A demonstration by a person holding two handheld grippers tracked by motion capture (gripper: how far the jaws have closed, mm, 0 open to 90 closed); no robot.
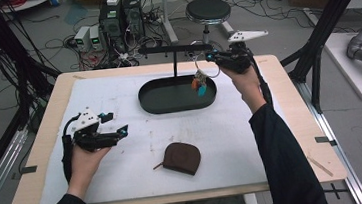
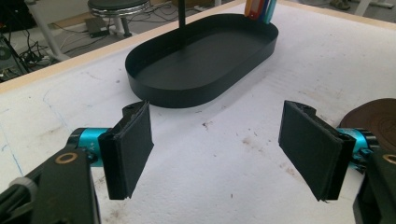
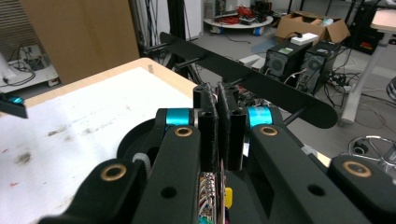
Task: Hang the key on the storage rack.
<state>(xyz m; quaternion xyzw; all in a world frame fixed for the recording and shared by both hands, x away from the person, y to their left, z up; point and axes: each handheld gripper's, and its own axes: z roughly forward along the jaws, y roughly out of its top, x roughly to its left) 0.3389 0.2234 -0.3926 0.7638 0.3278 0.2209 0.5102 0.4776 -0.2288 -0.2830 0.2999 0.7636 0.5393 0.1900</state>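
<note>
A bunch of keys with orange and blue tags [image 1: 199, 84] hangs from a ring over the right end of a black oval tray [image 1: 169, 107]. My right gripper [image 1: 210, 56] is shut on that ring, close to the right end of the black T-shaped stand's crossbar [image 1: 174, 48]. In the right gripper view the jaws [image 3: 223, 93] are pressed together, the keys [image 3: 212, 196] dangle below them, and the crossbar [image 3: 261, 86] runs just beyond. My left gripper [image 1: 117, 123] stands open and holds nothing, low over the white mat at the left. Its jaws [image 2: 217, 149] are spread wide, facing the tray [image 2: 187, 95].
A brown zip pouch [image 1: 182, 157] lies on the mat near the front, also at the right edge of the left gripper view [image 2: 373, 119]. A stool [image 1: 208, 10] and computer cases [image 1: 120, 15] stand on the floor beyond the table's far edge.
</note>
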